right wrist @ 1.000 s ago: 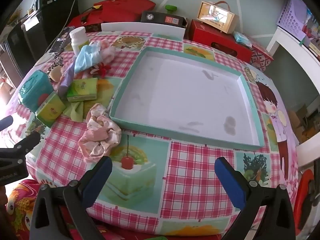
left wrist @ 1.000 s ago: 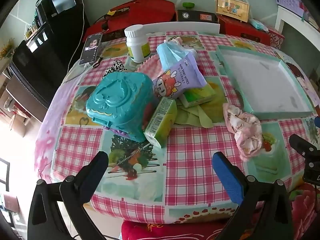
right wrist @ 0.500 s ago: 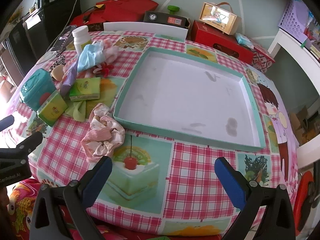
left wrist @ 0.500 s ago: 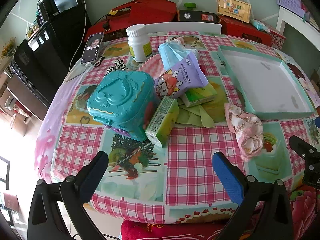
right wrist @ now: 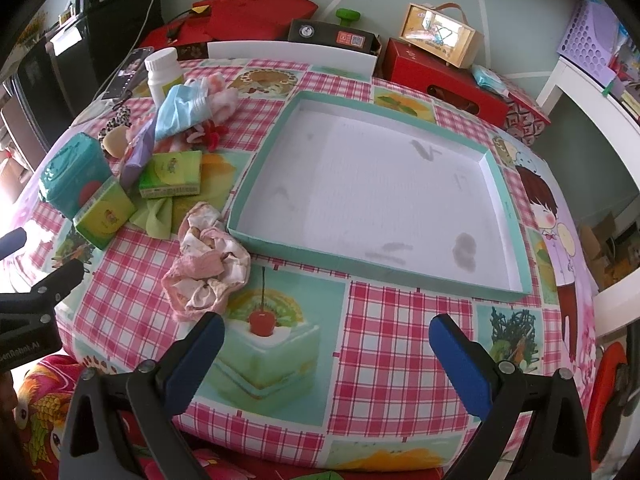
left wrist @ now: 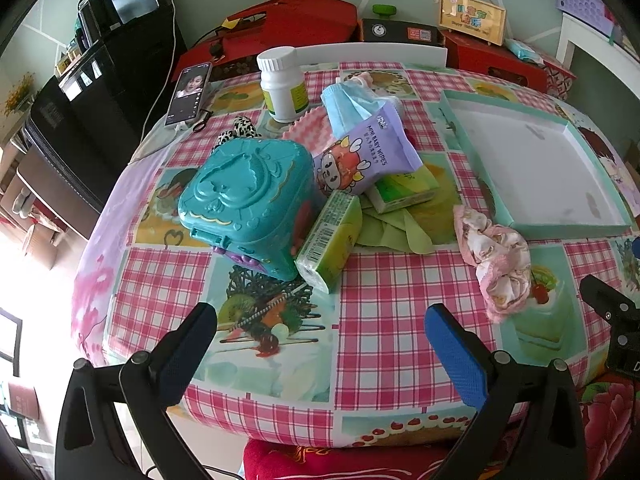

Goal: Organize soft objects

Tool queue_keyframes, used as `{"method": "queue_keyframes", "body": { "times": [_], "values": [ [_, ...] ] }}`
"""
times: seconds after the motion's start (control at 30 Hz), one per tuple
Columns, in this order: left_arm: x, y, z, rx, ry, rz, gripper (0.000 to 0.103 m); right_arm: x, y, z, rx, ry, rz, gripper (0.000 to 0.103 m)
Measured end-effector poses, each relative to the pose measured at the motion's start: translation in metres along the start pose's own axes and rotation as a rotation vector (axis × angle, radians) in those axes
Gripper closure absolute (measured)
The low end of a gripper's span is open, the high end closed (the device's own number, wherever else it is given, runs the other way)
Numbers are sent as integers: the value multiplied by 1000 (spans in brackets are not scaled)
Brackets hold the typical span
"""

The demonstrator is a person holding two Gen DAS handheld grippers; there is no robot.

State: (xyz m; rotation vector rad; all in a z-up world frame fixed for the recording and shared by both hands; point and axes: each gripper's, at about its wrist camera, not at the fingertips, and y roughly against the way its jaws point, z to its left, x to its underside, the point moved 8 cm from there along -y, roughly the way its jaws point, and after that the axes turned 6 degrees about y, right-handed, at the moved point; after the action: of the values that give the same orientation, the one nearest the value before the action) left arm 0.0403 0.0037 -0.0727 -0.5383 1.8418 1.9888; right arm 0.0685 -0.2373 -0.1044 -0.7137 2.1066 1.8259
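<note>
Just ahead, pink cloth (right wrist: pixel 206 258), right hand-held gripper (right wrist: pixel 326 338) agape

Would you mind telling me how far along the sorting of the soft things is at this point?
Nothing looks done yet: the teal tray holds nothing. Nothing is in hand either; the left gripper and right gripper both hang open over the table edge. Everything is left: the crumpled pink cloth lies beside the tray, and the blue face mask, wipes pack and green cloth sit in the pile.

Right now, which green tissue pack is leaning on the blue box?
The nearer green tissue pack, barcode showing, tilts against the blue box. The other pack lies under the purple wipes.
</note>
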Motion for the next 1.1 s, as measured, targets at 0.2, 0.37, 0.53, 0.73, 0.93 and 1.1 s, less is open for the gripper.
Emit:
{"method": "queue_keyframes", "body": {
  "times": [0.2,0.37,0.53,0.73,0.93,1.1],
  "values": [
    [1,-1,0,-3,0,6,0,1,-1,0,0,4,5,0],
    [2,-2,0,-5,2,8,0,2,-1,1,0,5,7,0],
    [3,-4,0,-6,2,14,0,2,-1,1,0,11,12,0],
    [4,-4,1,-6,7,19,0,2,-1,2,0,13,14,0],
    [4,-6,1,-7,9,23,0,2,-2,3,-1,15,13,0],
    [4,-6,1,-7,9,23,0,2,-1,3,-1,15,13,0]
  ]
}}
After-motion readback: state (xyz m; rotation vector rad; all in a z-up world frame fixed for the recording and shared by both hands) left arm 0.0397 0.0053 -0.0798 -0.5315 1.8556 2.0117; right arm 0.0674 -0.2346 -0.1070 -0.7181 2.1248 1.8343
